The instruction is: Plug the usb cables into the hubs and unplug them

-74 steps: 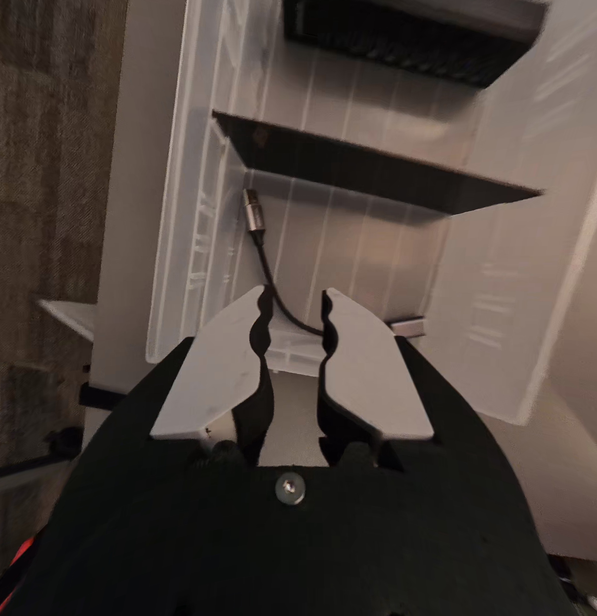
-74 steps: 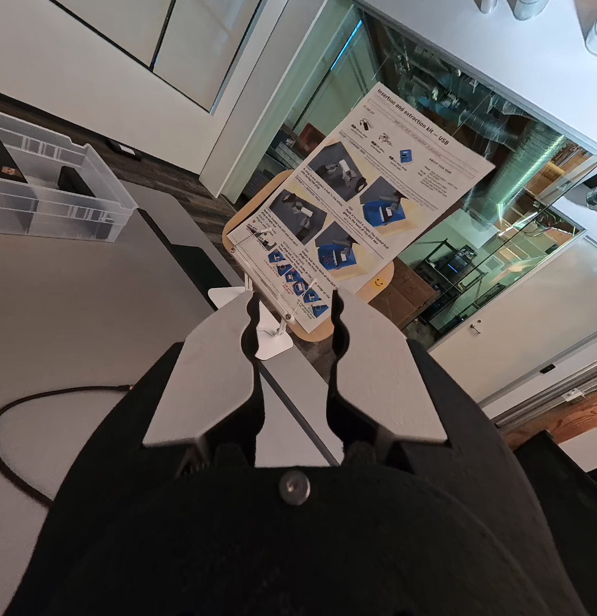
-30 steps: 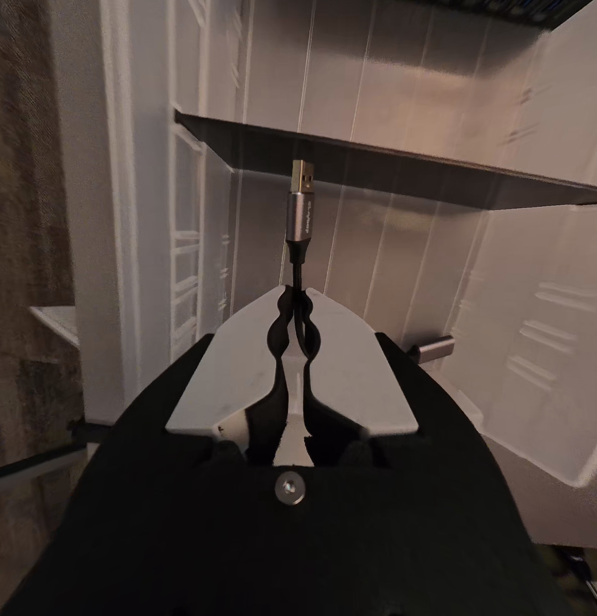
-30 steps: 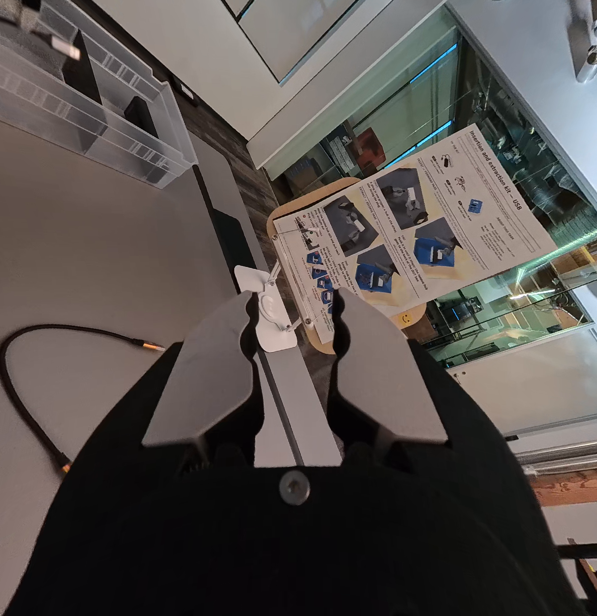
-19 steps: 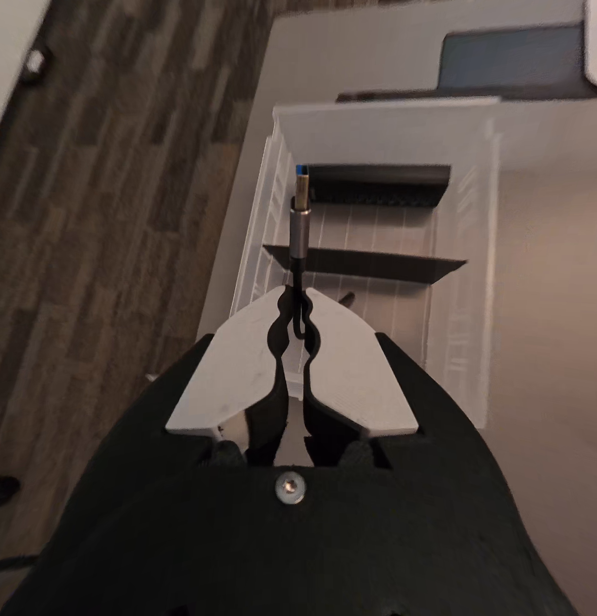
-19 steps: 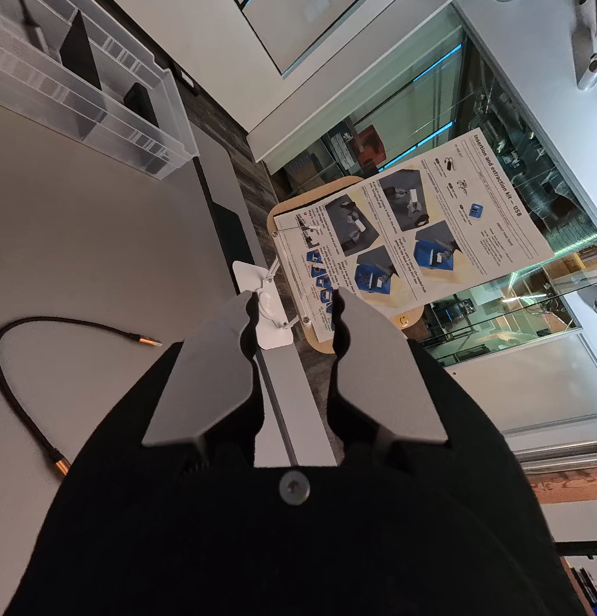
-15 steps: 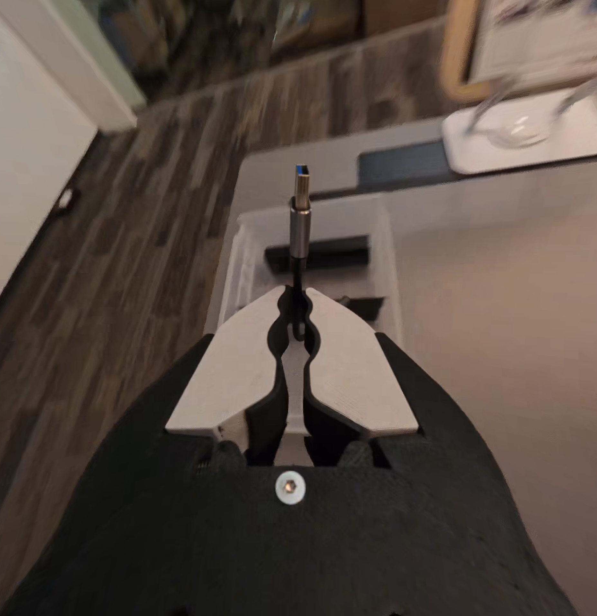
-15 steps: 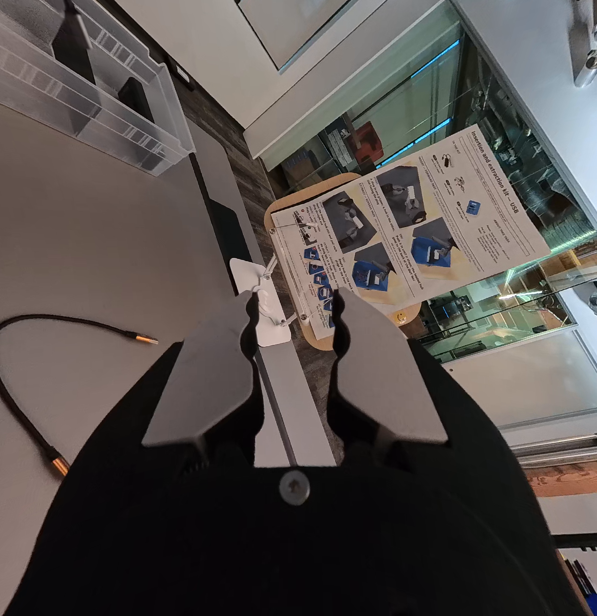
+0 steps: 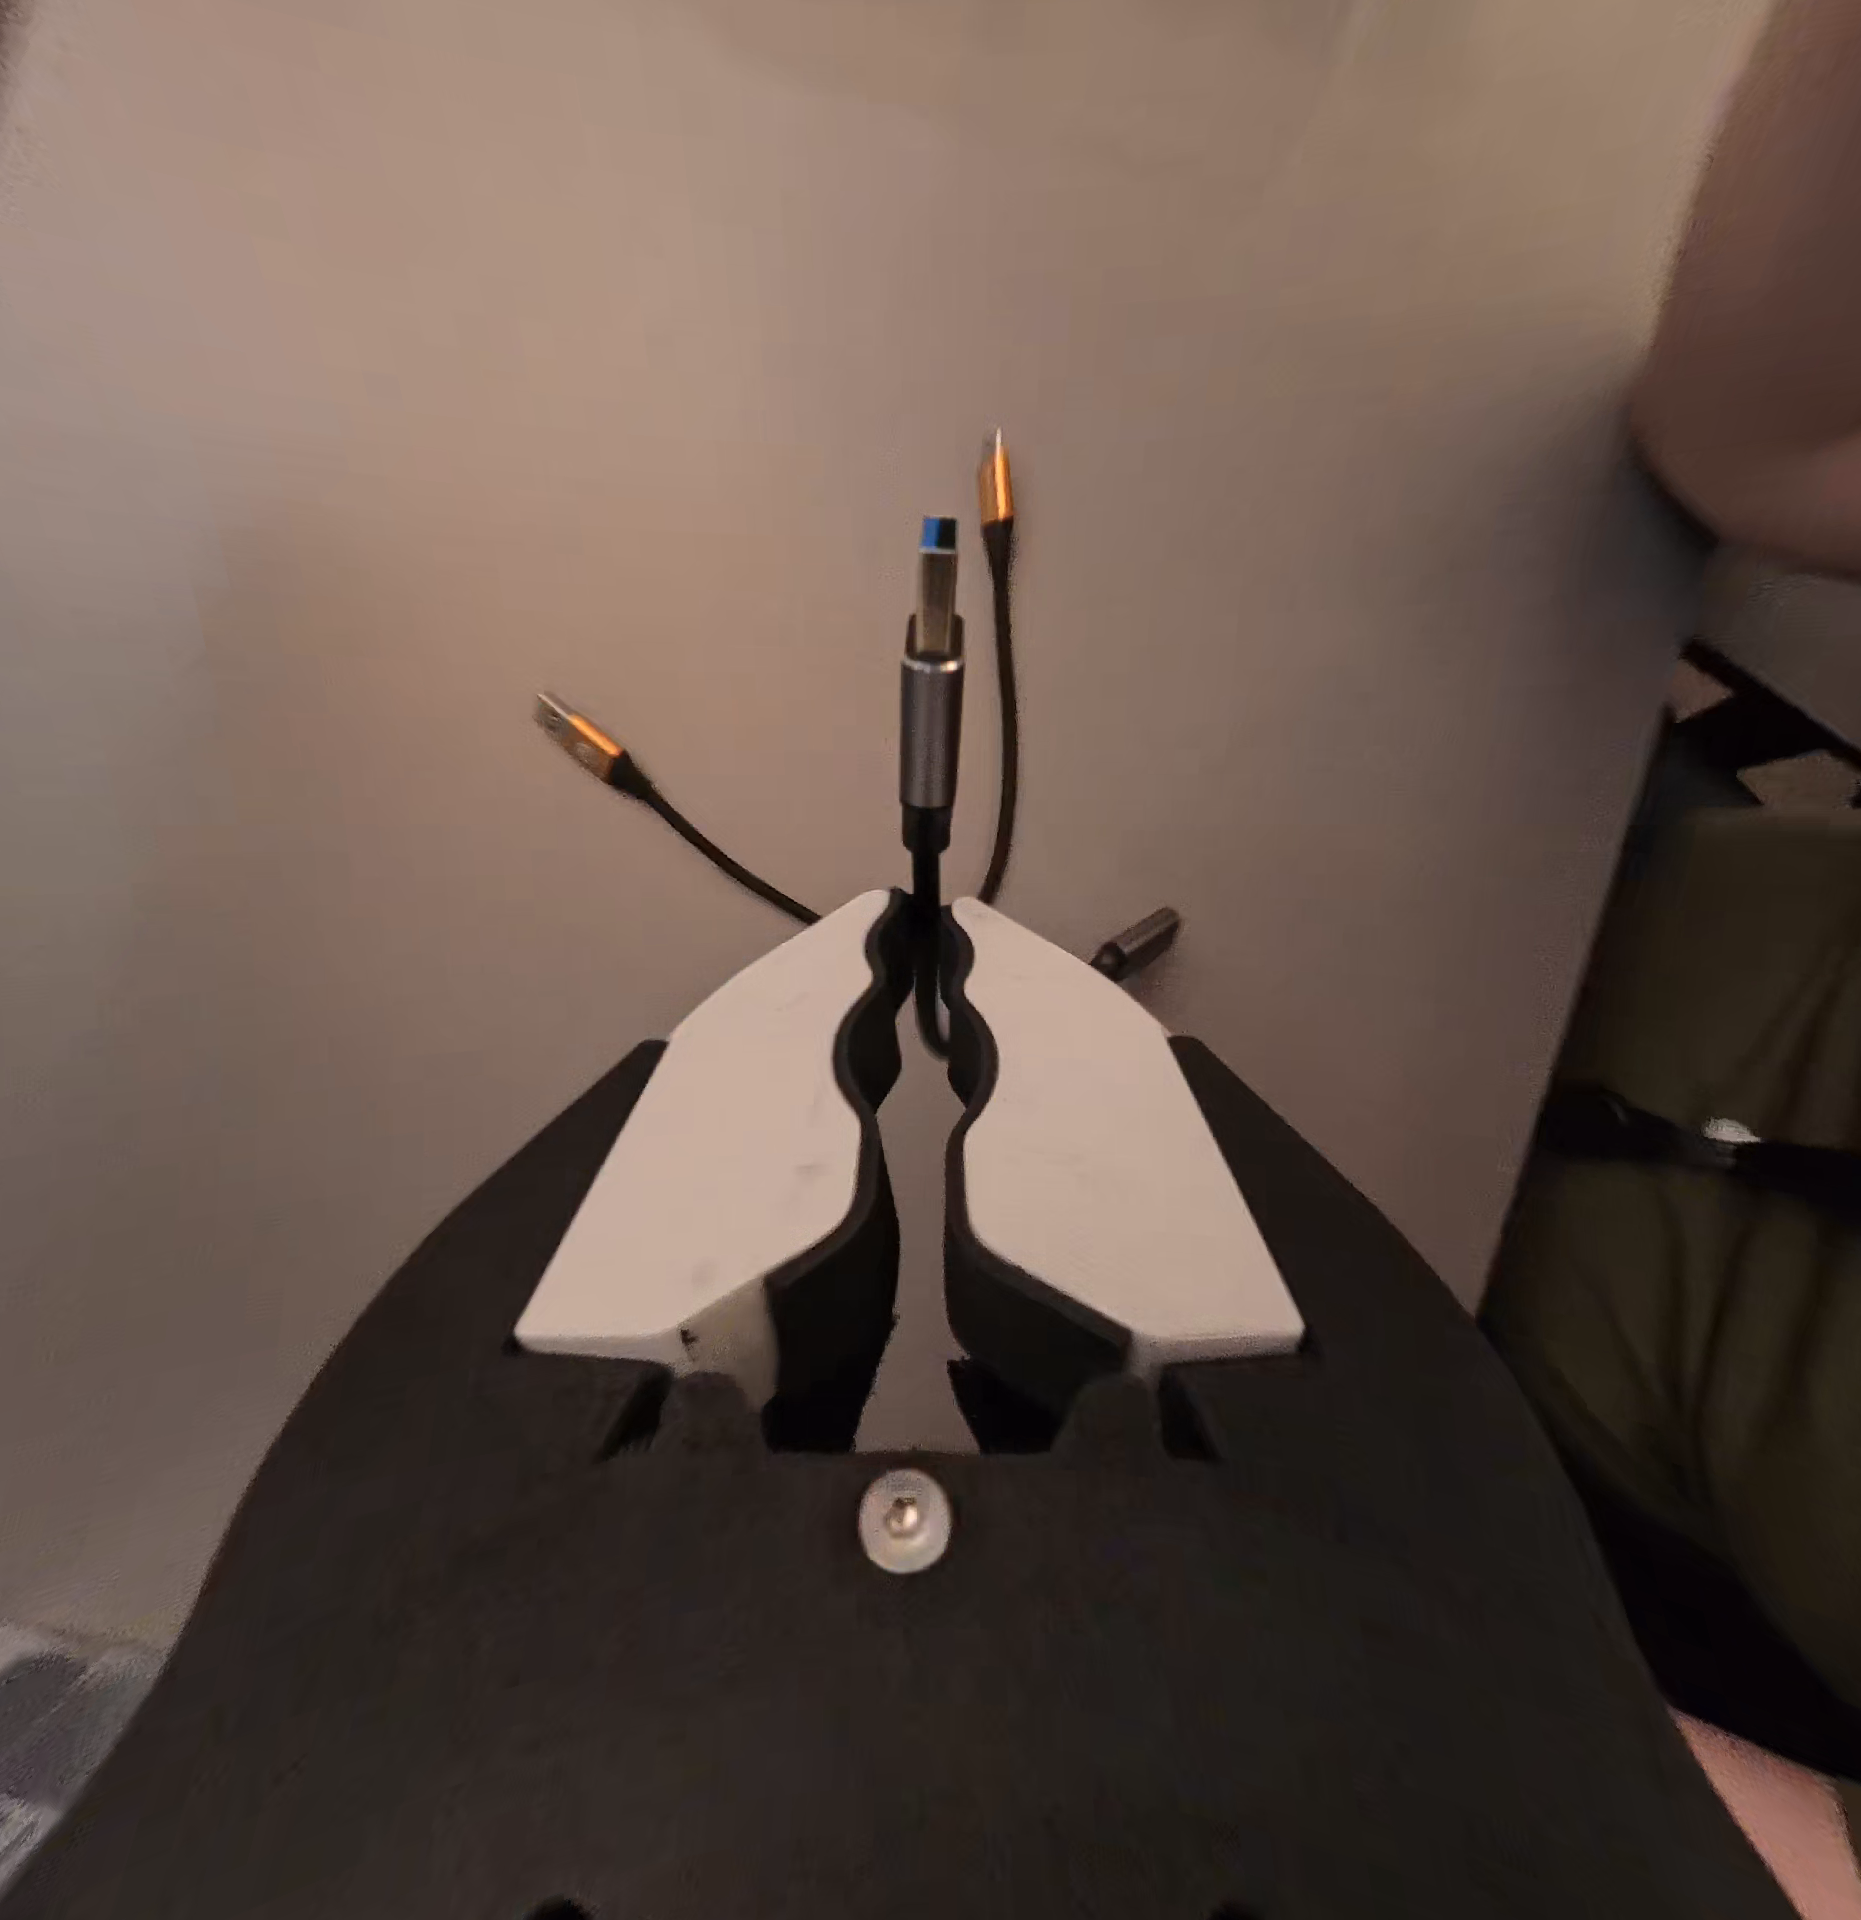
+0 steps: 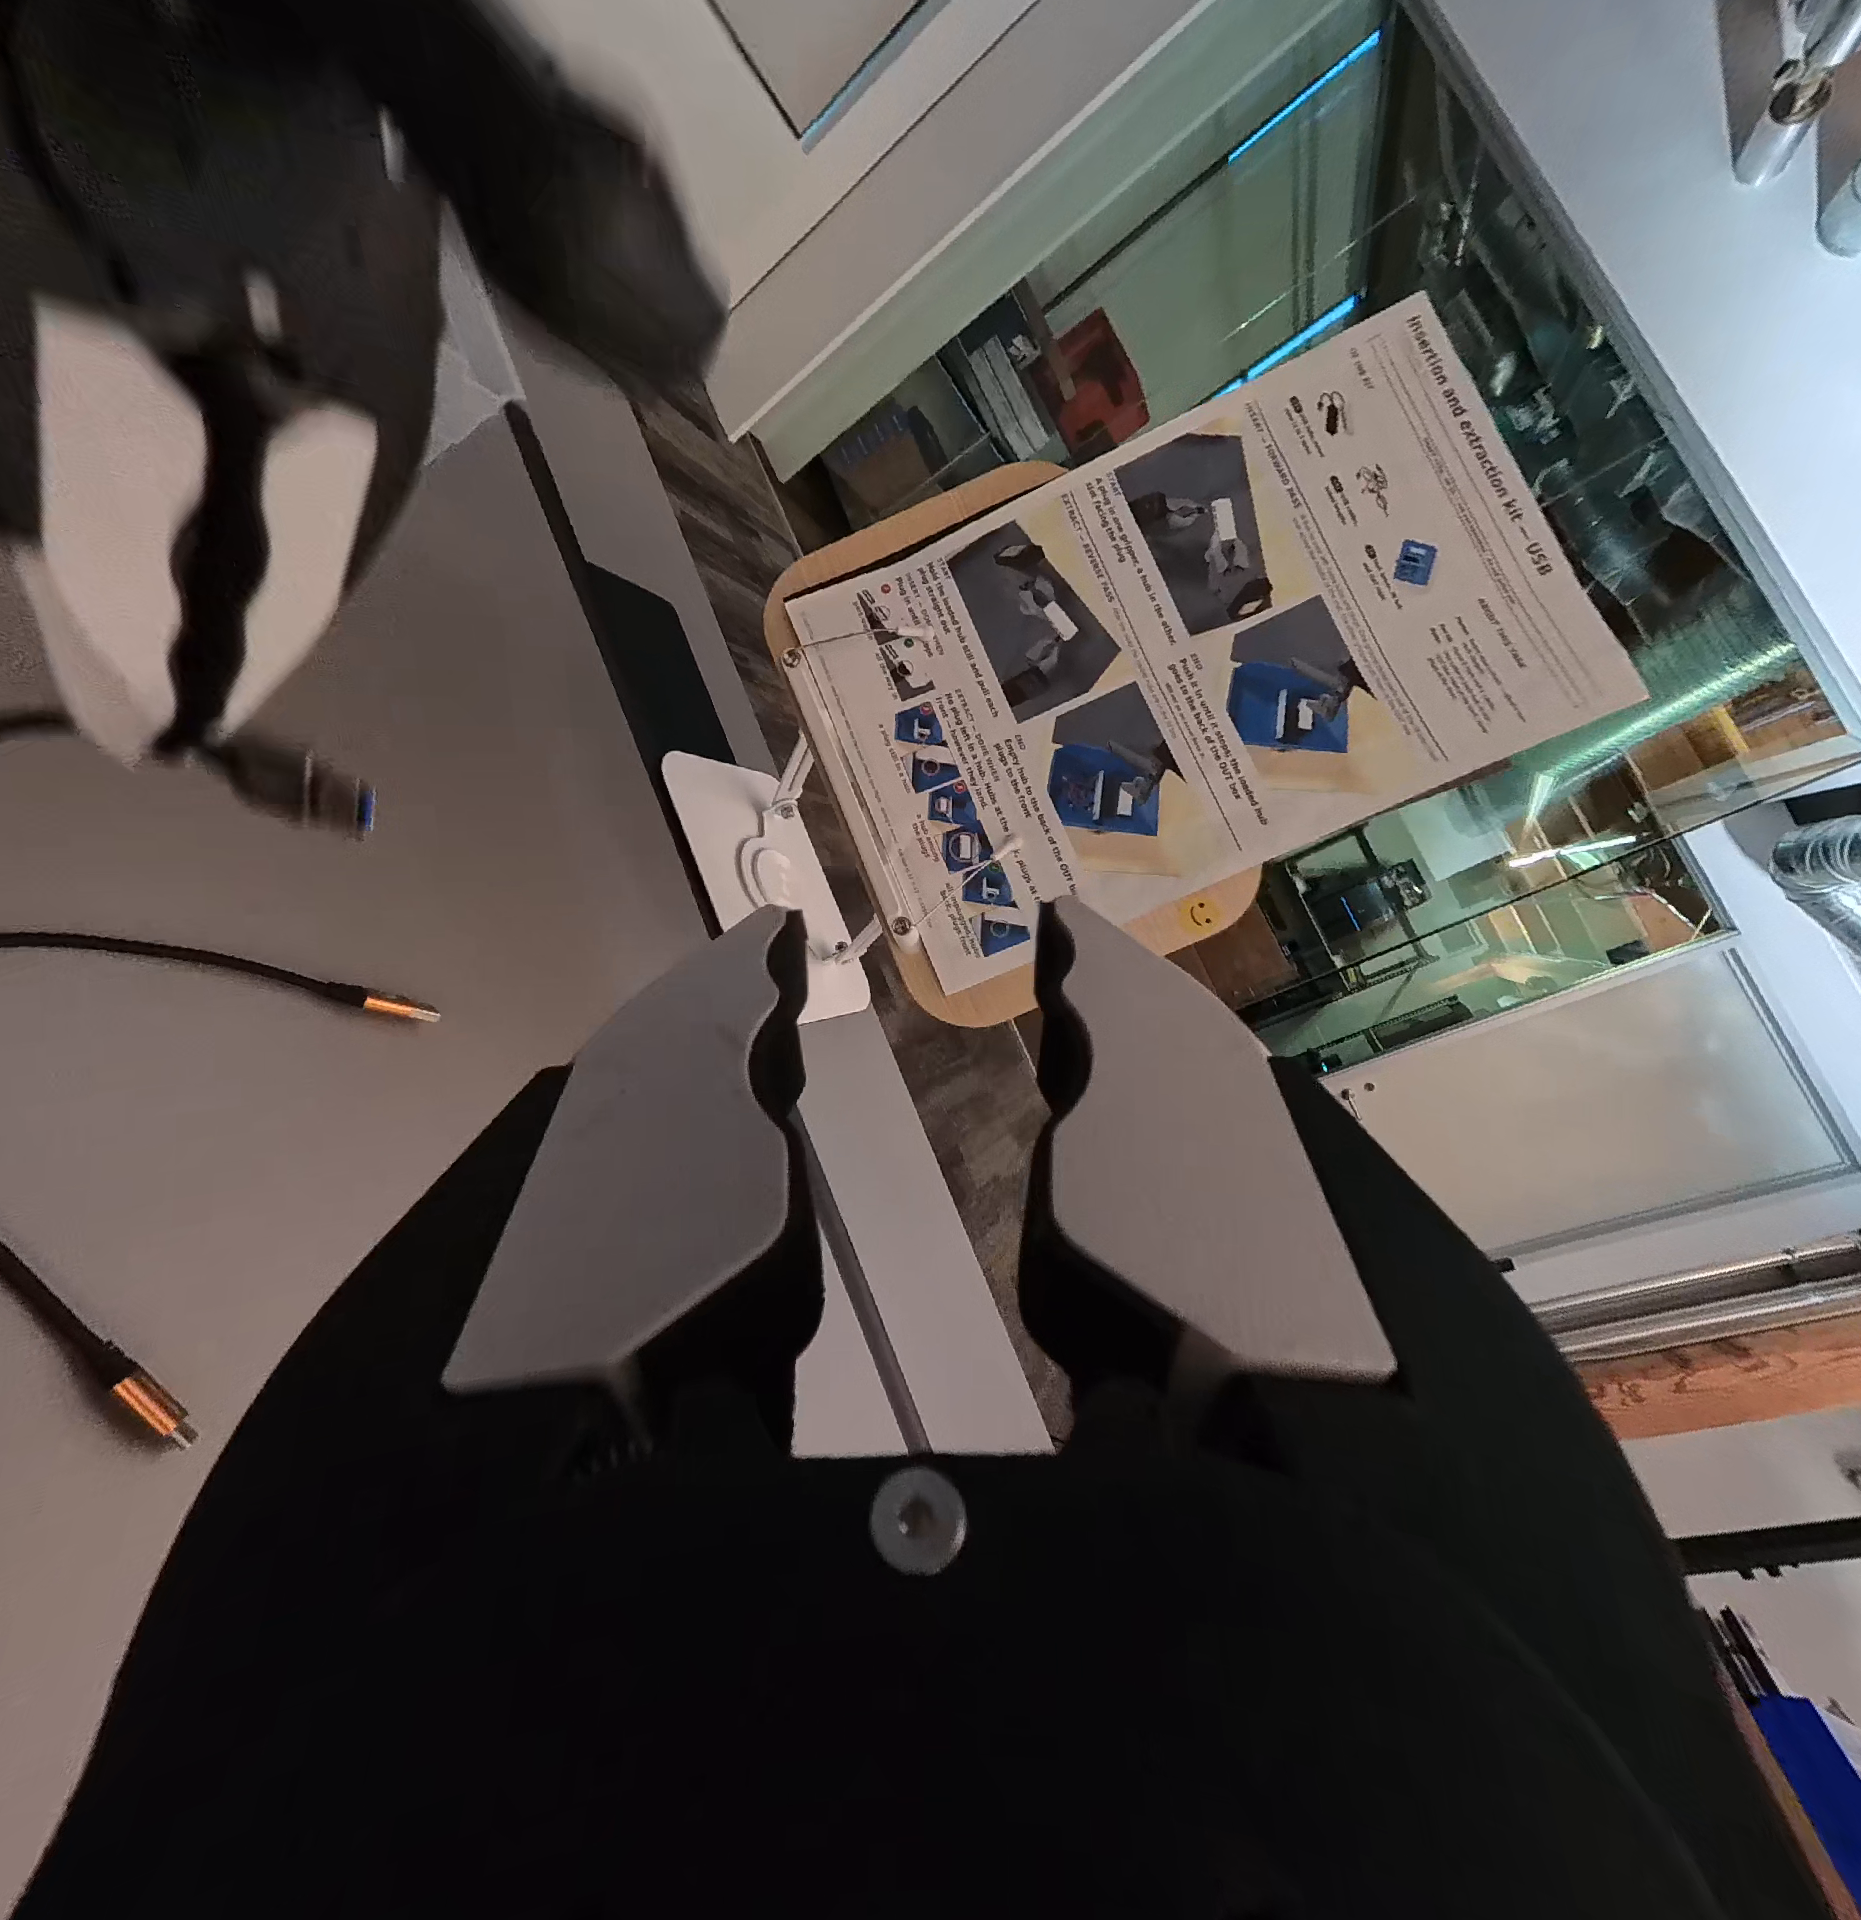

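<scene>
STEP: we carry the cable (image 9: 931, 727), left tongs (image 9: 921, 920) clenched on its cord, above the worktop (image 9: 490, 364) | right tongs (image 10: 910, 940) released, empty | NEXT: we judge a hub must be found; none in view.

We see a printed instruction sheet (image 10: 1196, 665) on a clear stand with a white base (image 10: 739, 821), on a grey table (image 10: 282, 1122), backed by glass walls (image 10: 1425, 343).

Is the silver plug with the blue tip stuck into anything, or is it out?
Out. The silver plug sticks up bare past the shut left gripper, which pinches its black cord; only the table lies behind its blue tip.
</scene>
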A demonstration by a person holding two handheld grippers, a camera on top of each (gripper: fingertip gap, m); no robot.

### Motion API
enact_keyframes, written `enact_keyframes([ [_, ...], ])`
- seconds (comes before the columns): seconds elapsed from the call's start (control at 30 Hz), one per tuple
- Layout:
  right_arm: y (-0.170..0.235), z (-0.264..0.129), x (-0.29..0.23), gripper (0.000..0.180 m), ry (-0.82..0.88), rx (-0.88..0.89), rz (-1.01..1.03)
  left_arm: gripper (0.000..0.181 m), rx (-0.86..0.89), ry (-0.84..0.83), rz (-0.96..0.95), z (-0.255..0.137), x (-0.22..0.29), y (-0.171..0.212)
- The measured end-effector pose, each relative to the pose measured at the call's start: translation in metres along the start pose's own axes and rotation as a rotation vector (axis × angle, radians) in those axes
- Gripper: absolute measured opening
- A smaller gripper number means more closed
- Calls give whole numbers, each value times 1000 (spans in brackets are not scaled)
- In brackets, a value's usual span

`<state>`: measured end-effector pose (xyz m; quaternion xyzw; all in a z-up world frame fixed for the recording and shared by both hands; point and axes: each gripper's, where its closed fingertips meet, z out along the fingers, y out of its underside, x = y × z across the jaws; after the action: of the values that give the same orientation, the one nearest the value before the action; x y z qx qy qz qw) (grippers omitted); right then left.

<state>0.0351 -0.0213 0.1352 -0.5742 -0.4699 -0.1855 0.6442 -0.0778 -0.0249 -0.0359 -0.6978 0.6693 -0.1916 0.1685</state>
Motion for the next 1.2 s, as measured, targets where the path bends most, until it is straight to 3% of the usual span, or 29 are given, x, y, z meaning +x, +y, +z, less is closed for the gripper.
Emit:
enact_keyframes([
  [0.03,-1,-2,2,43,5,8,5,3,-47,2,-5,18,-5,3],
  [0.3,-4,-14,10,43,33,35,6,3,-88,113,-63,103,-14,0],
  [0.47,-4,-20,14,43,49,44,8,7,-5,75,-77,120,-28,-9],
  [0.5,-4,-21,15,43,54,46,8,16,41,58,-85,115,-33,-15],
  [0.63,-4,-24,18,43,64,53,12,24,271,-38,-63,62,-51,-45],
  [0.7,-4,-25,19,42,69,56,9,30,456,-202,-19,2,-69,-61],
  [0.77,-4,-26,20,42,74,59,6,40,689,-416,13,-81,-87,-64],
  [0.87,-6,-27,22,42,78,78,11,52,984,-750,51,-207,-112,-27],
  [0.97,-7,-25,22,42,67,101,14,41,980,-906,197,-271,-138,33],
  [1.0,-5,-23,22,42,67,97,11,34,888,-891,200,-273,-153,55],
  [1.07,0,-18,22,42,67,68,5,50,652,-851,128,-262,-192,107],
  [1.2,12,-6,18,42,59,-8,-19,48,243,-685,122,-206,-237,198],
])
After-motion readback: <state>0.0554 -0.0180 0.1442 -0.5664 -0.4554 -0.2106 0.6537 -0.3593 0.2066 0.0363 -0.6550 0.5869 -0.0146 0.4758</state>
